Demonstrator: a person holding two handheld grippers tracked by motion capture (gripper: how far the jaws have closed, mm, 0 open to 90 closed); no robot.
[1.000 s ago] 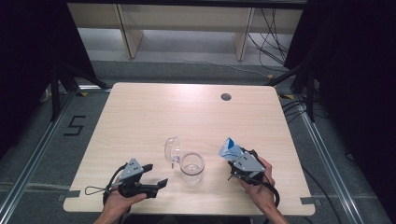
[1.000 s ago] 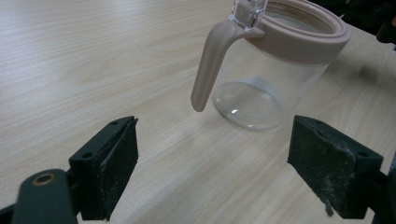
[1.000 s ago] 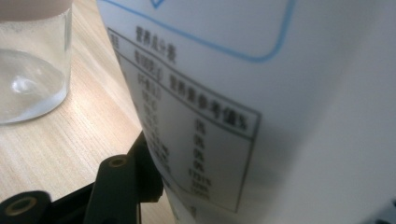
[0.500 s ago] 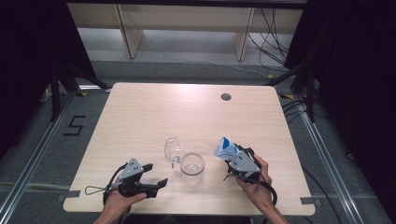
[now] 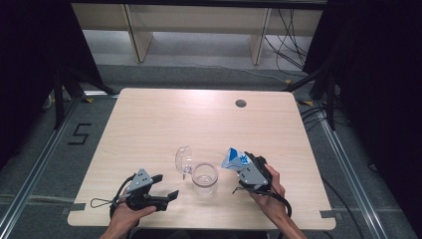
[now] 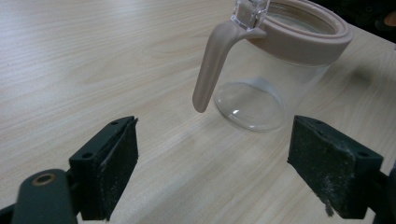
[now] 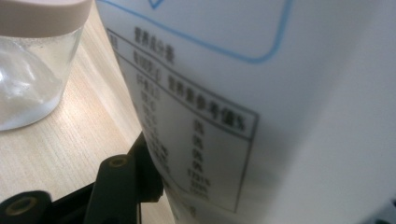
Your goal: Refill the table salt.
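The worktop is pale matt wood-grain laminate. Beside the clear glossy jar with its smooth beige plastic collar and handle, the pouch looks like smooth white printed film. The black jaw pads look rough and worn.

left gripper agape, right gripper clamped

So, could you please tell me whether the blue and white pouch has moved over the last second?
Yes. In the high view the blue and white pouch, held in the right tongs, has shifted left toward the glass jar, which stands fixed on the table.
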